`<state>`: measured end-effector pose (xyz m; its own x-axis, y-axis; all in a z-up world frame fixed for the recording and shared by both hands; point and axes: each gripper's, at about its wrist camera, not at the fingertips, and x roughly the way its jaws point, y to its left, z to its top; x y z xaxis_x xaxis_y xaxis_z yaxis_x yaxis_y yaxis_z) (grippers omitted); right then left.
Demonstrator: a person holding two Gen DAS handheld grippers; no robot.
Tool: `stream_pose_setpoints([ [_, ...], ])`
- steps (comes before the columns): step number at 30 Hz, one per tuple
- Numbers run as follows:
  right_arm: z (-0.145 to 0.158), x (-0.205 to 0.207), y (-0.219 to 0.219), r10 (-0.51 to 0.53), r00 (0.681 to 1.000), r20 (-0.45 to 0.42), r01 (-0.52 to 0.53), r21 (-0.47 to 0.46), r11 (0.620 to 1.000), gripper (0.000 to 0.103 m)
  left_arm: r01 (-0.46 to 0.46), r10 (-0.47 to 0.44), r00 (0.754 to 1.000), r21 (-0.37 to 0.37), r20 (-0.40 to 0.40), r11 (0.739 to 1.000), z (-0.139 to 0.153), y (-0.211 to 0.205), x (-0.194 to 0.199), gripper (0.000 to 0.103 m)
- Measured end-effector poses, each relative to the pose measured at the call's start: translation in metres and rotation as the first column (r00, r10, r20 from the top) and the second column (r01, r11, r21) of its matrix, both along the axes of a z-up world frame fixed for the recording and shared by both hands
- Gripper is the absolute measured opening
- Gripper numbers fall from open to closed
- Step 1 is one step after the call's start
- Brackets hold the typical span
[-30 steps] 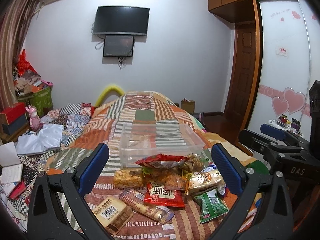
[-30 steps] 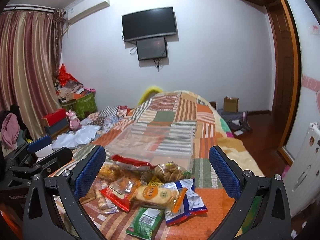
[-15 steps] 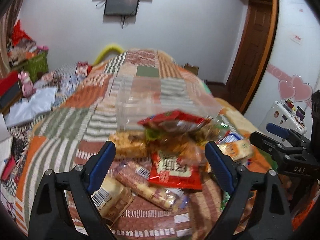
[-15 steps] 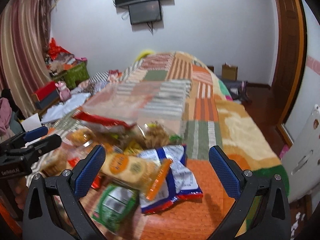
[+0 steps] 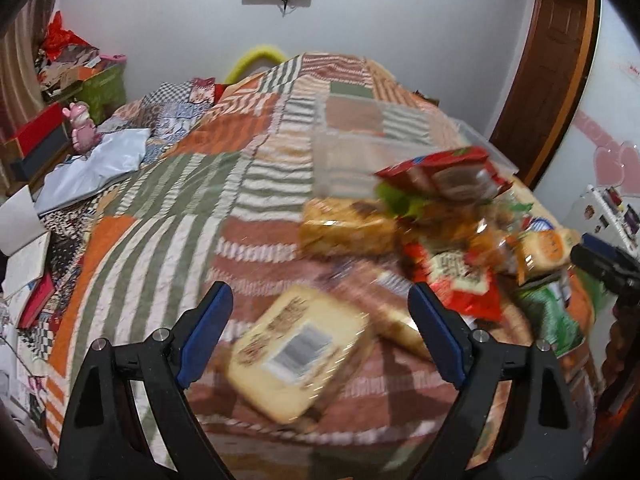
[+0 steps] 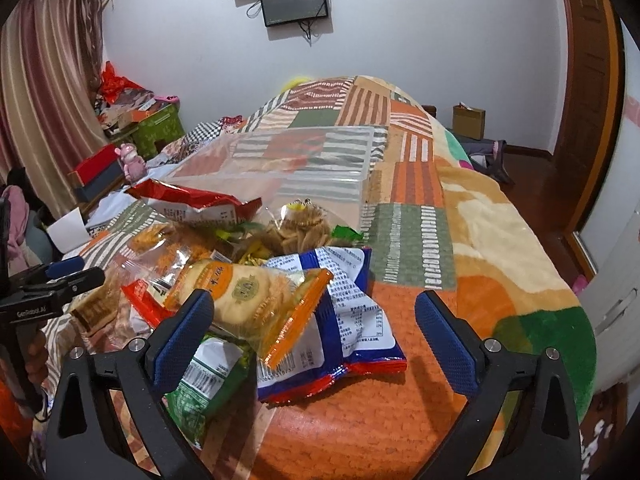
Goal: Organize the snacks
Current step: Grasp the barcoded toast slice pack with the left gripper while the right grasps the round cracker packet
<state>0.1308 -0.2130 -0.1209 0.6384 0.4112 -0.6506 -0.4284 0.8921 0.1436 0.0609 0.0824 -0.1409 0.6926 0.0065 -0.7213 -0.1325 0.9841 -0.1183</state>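
The left gripper fingers are closing, not yet touching the tan packet lying flat on the bed; straddle its short sides, pinch, then lift toward the clear bin. The right gripper fingers stand spread over the snack pile.

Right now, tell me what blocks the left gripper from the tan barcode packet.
Nothing visible does. The left gripper has its jaws closing with the tan barcode packet lying flat on the quilt between them, untouched; a long brown packet overlaps its right edge.
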Motion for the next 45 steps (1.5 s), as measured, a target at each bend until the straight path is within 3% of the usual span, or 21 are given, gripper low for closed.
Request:
stream_pose_setpoints([
  [7, -0.001, 0.001, -0.013, -0.005, 0.999, -0.042, 0.005, 0.017, 1.0, 0.092, 0.027, -0.029, 0.997, -0.027, -0.074, 0.999, -0.021, 0.003, 0.003, 0.084],
  [12, -0.003, 0.0, -0.025, -0.021, 0.998, -0.055, 0.021, 0.007, 1.0, 0.09, 0.016, -0.016, 0.997, -0.013, -0.069, 1.0, -0.028, 0.001, 0.004, 0.084],
  [21, -0.002, 0.004, -0.019, 0.032, 0.996, -0.082, -0.027, 0.056, 0.998, 0.068, 0.027, -0.027, 0.998, 0.001, -0.056, 1.0, -0.032, 0.002, 0.003, 0.084],
  [25, -0.006, 0.006, -0.002, 0.067, 0.994, -0.082, -0.065, 0.036, 0.997, 0.051, 0.025, -0.024, 0.999, 0.026, -0.045, 0.999, -0.03, -0.002, -0.002, 0.08],
  [30, 0.002, -0.001, 0.009, 0.102, 0.994, -0.028, -0.101, 0.032, 0.994, 0.039, 0.024, -0.022, 0.999, 0.043, -0.04, 0.999, -0.024, -0.003, -0.008, 0.074],
  [36, 0.003, 0.0, 0.021, 0.145, 0.989, -0.031, -0.144, 0.042, 0.989, 0.039, 0.035, -0.034, 0.999, 0.035, -0.035, 0.999, -0.021, -0.004, -0.011, 0.071],
  [41, -0.008, 0.009, 0.03, 0.164, 0.983, -0.087, -0.158, 0.068, 0.985, 0.044, 0.067, -0.064, 0.997, 0.078, -0.031, 0.995, -0.026, -0.01, -0.009, 0.072],
  [45, -0.018, 0.013, 0.032, 0.181, 0.971, -0.154, -0.166, 0.11, 0.98, 0.051, 0.078, -0.076, 0.997, 0.066, -0.031, 0.995, -0.033, -0.006, -0.007, 0.078],
])
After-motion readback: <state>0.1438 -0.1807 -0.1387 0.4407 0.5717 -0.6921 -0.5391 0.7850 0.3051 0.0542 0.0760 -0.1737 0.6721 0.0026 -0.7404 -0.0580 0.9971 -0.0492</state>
